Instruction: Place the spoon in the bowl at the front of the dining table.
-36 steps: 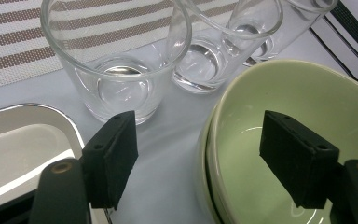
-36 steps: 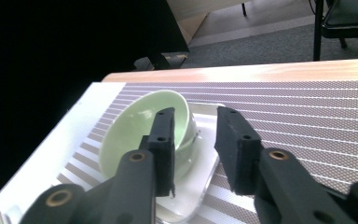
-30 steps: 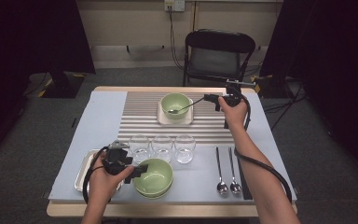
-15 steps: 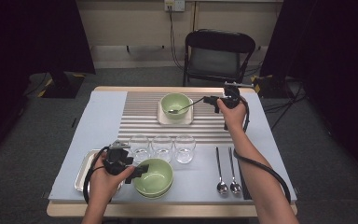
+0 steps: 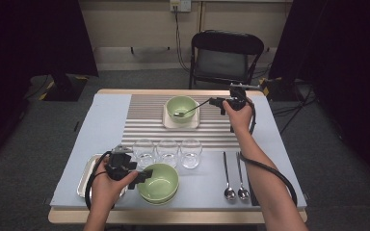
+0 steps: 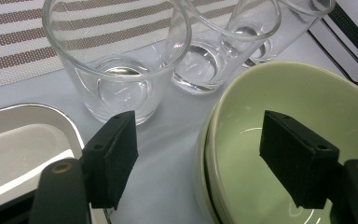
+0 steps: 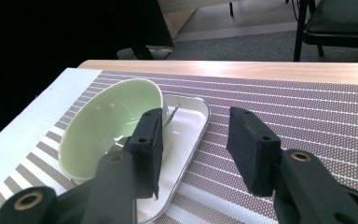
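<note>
Spoon (image 5: 192, 108) lay with its bowl in the far green bowl (image 5: 181, 108) on a small tray (image 5: 166, 123) in the high view, unmoved since a second before, while the right gripper (image 5: 216, 102) beside its handle had just been opening; three glasses (image 5: 167, 152), two more spoons (image 5: 236, 175) and stacked green bowls (image 5: 158, 183) sat nearer. From the left gripper view, the left gripper (image 6: 198, 156) stood wide apart astride the stack's rim, gripping nothing. From the right gripper view, the half-open jaws held nothing.
</note>
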The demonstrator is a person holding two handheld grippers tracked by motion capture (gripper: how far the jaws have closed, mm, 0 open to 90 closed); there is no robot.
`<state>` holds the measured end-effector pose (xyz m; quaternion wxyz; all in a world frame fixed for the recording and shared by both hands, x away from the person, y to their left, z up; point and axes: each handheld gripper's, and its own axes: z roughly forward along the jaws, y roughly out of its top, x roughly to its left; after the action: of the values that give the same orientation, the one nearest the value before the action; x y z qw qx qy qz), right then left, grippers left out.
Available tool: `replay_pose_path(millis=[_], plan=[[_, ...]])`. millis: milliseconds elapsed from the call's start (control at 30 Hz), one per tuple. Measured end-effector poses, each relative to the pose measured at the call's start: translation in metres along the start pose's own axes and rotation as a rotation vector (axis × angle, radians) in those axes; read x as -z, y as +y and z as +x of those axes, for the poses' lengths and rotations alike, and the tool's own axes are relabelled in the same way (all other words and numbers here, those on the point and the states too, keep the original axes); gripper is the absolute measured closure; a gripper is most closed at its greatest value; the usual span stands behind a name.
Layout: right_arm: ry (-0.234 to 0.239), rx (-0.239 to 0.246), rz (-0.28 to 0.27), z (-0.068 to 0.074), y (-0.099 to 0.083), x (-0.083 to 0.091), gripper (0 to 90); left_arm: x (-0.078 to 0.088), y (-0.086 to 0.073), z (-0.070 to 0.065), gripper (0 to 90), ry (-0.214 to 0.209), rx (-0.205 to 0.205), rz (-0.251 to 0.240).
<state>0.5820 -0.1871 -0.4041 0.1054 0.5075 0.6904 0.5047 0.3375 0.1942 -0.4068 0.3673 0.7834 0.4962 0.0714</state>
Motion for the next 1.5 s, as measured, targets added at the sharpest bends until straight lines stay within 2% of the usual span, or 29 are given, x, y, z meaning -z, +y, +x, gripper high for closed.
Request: replay_pose_path(millis=[167, 500, 667, 867, 1133, 1500], plan=[[0.008, 0.019, -0.002, 0.002, 0.000, 0.007, 53.3, 0.000, 0.000, -0.001, 27.6, 0.000, -0.001, -0.002], [0.025, 0.059, 0.006, 0.006, -0.004, 0.019, 44.7, 0.000, 0.002, -0.002, 27.6, 0.002, -0.006, -0.006], [0.036, 0.049, 0.004, 0.006, -0.006, 0.023, 39.8, 0.002, 0.002, -0.003, 27.6, 0.000, -0.009, -0.011], [0.030, 0.068, 0.009, 0.006, -0.006, 0.027, 36.5, 0.003, 0.003, -0.003, 27.6, 0.000, -0.007, -0.019], [0.032, 0.111, 0.027, 0.010, -0.009, 0.029, 34.3, 0.005, 0.003, -0.002, 27.6, 0.005, -0.005, -0.024], [0.023, 0.136, 0.045, 0.011, -0.012, 0.034, 33.1, 0.005, 0.002, -0.001, 27.6, 0.011, -0.001, -0.017]])
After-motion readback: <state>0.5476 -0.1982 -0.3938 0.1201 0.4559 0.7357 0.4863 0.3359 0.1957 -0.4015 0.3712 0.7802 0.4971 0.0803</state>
